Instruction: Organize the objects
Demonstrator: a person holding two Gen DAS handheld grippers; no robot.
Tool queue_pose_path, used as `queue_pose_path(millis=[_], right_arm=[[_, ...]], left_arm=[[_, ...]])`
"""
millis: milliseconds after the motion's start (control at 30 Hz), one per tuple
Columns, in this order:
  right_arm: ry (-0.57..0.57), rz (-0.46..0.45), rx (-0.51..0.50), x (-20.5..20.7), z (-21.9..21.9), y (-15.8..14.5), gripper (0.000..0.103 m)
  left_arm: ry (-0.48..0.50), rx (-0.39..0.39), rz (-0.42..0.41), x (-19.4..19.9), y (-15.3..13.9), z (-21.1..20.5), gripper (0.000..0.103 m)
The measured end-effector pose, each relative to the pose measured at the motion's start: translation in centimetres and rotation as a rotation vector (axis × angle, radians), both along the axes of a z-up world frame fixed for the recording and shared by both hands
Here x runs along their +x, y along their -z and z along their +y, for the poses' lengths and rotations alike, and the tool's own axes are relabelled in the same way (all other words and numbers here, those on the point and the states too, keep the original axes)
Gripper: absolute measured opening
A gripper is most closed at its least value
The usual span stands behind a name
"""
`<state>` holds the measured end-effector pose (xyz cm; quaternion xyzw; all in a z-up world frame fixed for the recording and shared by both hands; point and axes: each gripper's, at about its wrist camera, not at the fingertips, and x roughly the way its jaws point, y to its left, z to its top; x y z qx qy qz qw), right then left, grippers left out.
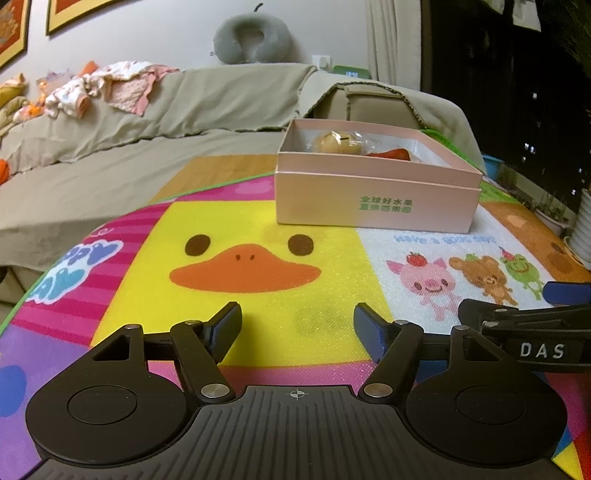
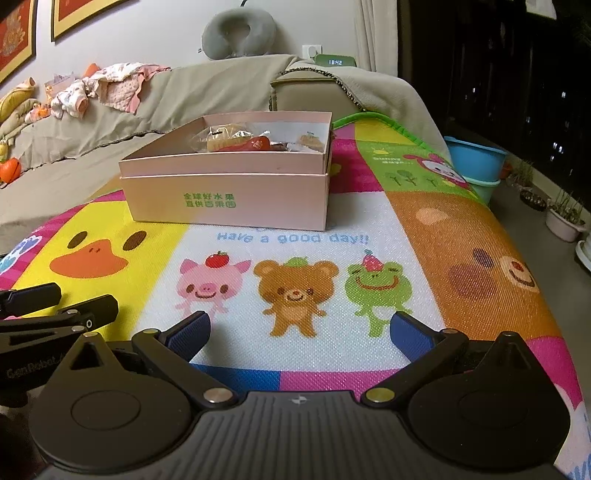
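Observation:
A pink cardboard box (image 1: 376, 199) (image 2: 229, 199) with green print stands open at the far side of a colourful cartoon mat (image 1: 258, 229) (image 2: 295, 236). Inside it lie several wrapped snacks (image 2: 236, 142), among them a round tan one (image 1: 336, 142) and a red one (image 1: 391, 153). My left gripper (image 1: 297, 326) hovers open over the yellow duck panel, nothing between its fingers. My right gripper (image 2: 301, 334) is open above the pig, bear and frog picture, also empty. Each gripper shows at the edge of the other's view.
A sofa under a beige cover (image 1: 147, 122) runs behind the mat, with clothes (image 1: 110, 86) and a grey neck pillow (image 2: 238, 31) on its back. Blue tubs (image 2: 474, 157) and plant pots (image 2: 565, 218) stand on the floor at the right. A clock (image 2: 335, 62) glows.

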<state>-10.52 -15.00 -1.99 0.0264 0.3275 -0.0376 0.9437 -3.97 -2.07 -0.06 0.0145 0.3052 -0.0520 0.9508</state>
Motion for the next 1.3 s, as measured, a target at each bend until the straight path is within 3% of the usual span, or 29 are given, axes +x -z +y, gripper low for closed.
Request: queue_pose_path(millis=[1300], right_arm=[[0.003, 0.001, -0.008, -0.08, 0.21, -0.06, 0.103]], left_arm=[[0.002, -0.011, 0.001, -0.17, 0.06, 0.23, 0.073]])
